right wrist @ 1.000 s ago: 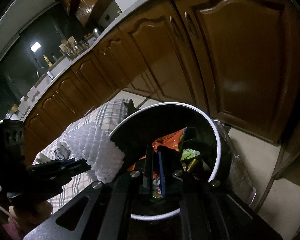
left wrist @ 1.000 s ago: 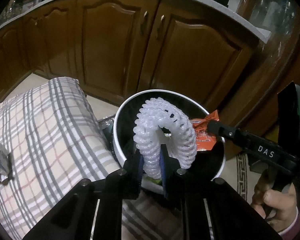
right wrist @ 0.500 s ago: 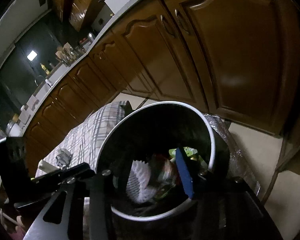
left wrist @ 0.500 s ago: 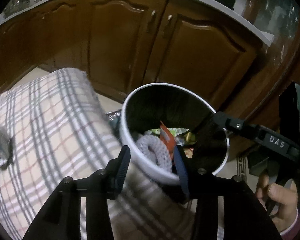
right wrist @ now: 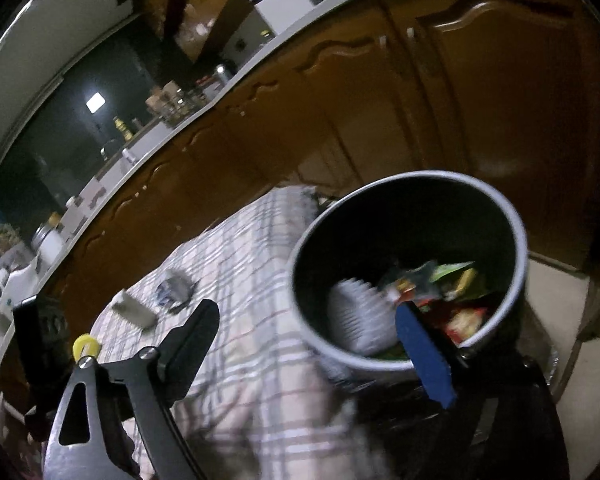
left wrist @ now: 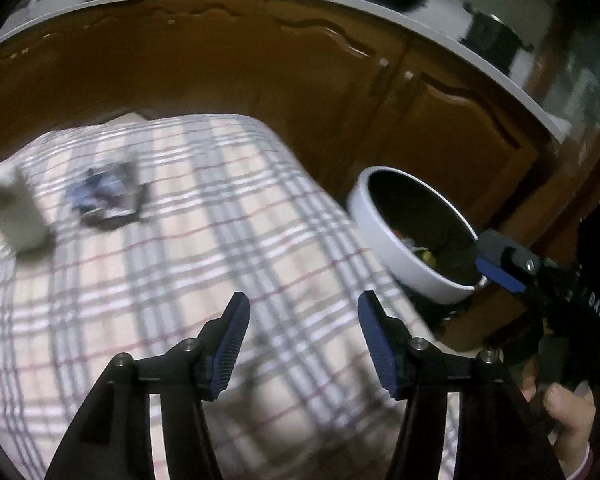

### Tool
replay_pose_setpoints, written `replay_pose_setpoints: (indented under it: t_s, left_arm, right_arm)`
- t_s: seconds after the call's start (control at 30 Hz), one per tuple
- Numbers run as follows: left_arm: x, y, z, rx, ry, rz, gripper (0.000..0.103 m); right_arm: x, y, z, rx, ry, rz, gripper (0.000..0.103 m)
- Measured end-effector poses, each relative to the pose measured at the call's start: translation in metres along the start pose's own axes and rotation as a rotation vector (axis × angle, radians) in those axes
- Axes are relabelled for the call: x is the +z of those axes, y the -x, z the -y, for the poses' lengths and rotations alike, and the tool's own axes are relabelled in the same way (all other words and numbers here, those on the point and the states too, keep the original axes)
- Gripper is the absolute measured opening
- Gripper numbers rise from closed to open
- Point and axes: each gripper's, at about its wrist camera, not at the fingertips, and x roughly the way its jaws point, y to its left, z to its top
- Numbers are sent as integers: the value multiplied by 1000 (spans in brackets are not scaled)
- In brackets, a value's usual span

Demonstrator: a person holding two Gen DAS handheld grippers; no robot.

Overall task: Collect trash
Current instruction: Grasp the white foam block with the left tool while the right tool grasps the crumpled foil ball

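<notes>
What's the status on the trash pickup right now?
Left gripper open, empty; right gripper open, empty. Foam net in bin. Crumpled wrapper, paper roll remain on checked cloth. Nothing blocking.

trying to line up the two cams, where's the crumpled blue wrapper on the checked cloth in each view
Left wrist view: the crumpled blue wrapper lies upper left on the checked cloth, right of a pale upright container.
Right wrist view: the same wrapper sits left of centre, small and blurred, just above that container.
Shared landmark: the white-rimmed trash bin, at the cloth's right edge in both.
</notes>
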Motion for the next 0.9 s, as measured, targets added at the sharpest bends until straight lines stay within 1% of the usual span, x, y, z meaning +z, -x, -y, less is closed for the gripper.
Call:
replay_pose_setpoints:
  t_s: [0.07, 0.13, 0.17, 0.33, 0.47, 0.53, 0.63, 0.8, 0.9]
  left_arm:
    - [-6, 15, -16, 23, 37, 20, 65]
    - [-12, 27, -30, 44, 61, 34, 67]
    - [-15, 34, -32, 39, 55, 31, 71]
    - [-25, 61, -62, 93, 121, 63, 78]
    - [-32, 76, -79, 136, 147, 86, 78]
    - [-33, 82, -86, 163, 160, 95, 79]
    - [-35, 87, -96, 182, 180, 105, 79]
    - [-35, 90, -106, 227, 187, 123, 80]
    - [-31, 85, -115, 236, 192, 124, 80]
  right_arm:
    - [-7, -6, -16, 13, 20, -13, 94]
    - [-13, -13, -29, 23, 37, -26, 98]
    - [-15, -16, -35, 30, 44, -33, 100]
    - [-28, -37, -65, 45, 69, -94, 102]
    - [-36, -51, -83, 53, 89, -123, 102]
    - [-39, -56, -92, 59, 107, -127, 102]
    - [-43, -62, -106, 64, 137, -130, 102]
    - [-47, -73, -122, 60, 166, -138, 102]
    - [-47, -78, -129, 61, 185, -135, 102]
